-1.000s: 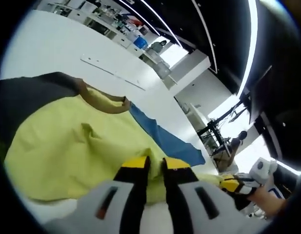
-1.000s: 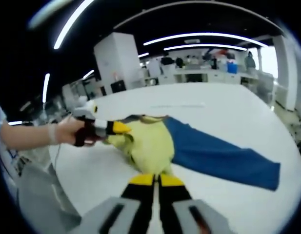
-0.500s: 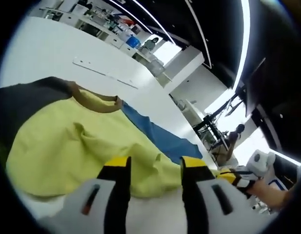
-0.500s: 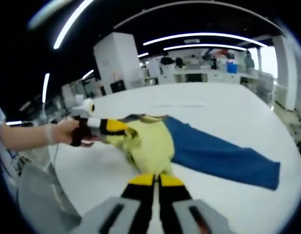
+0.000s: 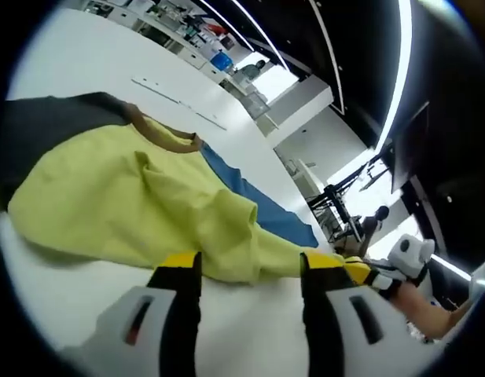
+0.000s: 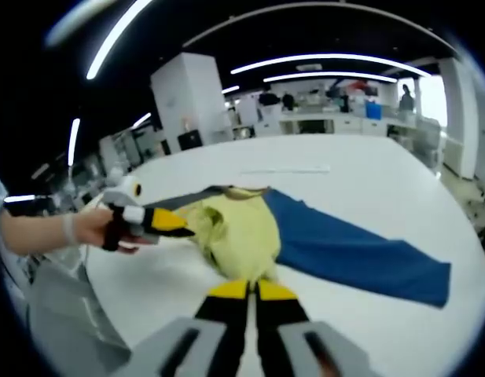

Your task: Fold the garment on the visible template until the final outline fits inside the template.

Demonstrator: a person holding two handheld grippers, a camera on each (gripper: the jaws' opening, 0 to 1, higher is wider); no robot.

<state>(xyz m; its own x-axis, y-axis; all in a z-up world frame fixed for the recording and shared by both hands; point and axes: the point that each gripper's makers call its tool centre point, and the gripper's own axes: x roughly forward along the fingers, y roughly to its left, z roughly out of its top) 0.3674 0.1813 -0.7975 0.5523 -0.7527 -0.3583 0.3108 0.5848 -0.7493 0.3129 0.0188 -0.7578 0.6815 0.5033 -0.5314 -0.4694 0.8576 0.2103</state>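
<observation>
In the left gripper view, we had our left gripper [image 5: 250,275] with its jaws spread wide and empty, just short of the near edge of the yellow garment [image 5: 140,204], which lay rumpled on the white table [image 5: 69,71] over a blue template [image 5: 266,208]. A brown collar [image 5: 167,140] and a dark panel [image 5: 45,126] showed at the far side. In the right gripper view, our right gripper [image 6: 246,292] was pinched closed on the garment's near edge. We judged one fold was in hand; next, the left gripper needed to close on a fresh edge and carry it across, inside the blue outline.
</observation>
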